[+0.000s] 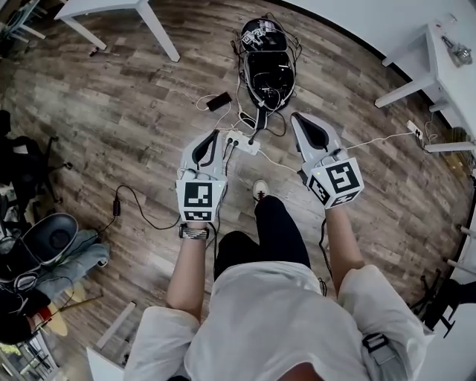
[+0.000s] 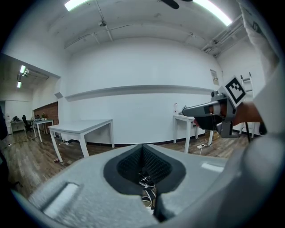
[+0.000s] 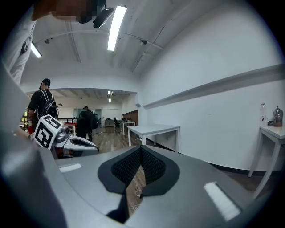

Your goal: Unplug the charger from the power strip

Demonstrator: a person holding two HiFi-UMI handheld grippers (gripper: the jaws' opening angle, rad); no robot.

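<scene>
Room: wood-plank floor (image 1: pixel 111 126), white wall (image 2: pixel 133 67), white tables (image 1: pixel 119 9) along the edges.
Left gripper (image 1: pixel 214 137): jaws pressed together, nothing between the pads. It is held above the floor and aims forward, tipped a little down.
Right gripper (image 1: pixel 297 119): jaws likewise closed tight and empty. It is level with the left one and well apart from it.
Power strip (image 1: pixel 239 141): white, flat on the floor. In the head view it lies between the two gripper tips, just beside the left tip and farther from the right. Contact with either cannot be told.
Charger (image 1: pixel 252 138): black plug seated in the strip, on the end nearer the right gripper. Its cable runs away from both grippers to a black bag (image 1: pixel 266 63).
Phone (image 1: pixel 218 101): dark, on the floor beyond the left gripper's tip.
Shoe (image 1: pixel 259 190): the person's, on the floor behind the strip, between the grippers.
Cross-views: each gripper shows in the other's view, off to the side.
Bystanders (image 3: pixel 42 104): two, standing far beyond the left gripper.
</scene>
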